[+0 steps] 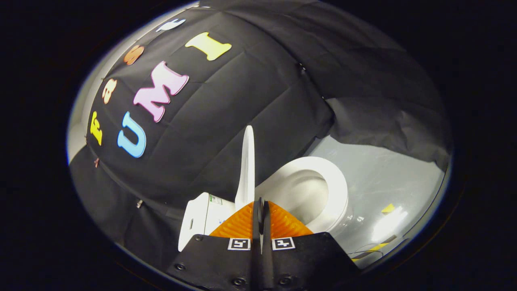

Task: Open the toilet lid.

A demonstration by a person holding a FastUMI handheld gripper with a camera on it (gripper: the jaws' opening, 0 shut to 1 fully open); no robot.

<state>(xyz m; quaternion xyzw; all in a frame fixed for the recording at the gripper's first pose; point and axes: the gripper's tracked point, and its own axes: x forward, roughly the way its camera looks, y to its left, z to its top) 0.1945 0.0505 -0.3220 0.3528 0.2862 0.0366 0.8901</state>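
Toilet lid (247, 165) upright, edge-on just beyond the closed, empty tongs (261, 206); seat (335, 190) down.

The toilet lid (247, 165) stands raised, edge-on, just ahead of the gripper (261, 208), whose fingers are closed together with nothing between them. The tank (202, 218) sits to the left of the lid; the seat (333, 190) and open bowl (301, 192) lie to its right. The floor (383, 178) spreads beyond the bowl, and the booth wall (226, 109) hangs behind.
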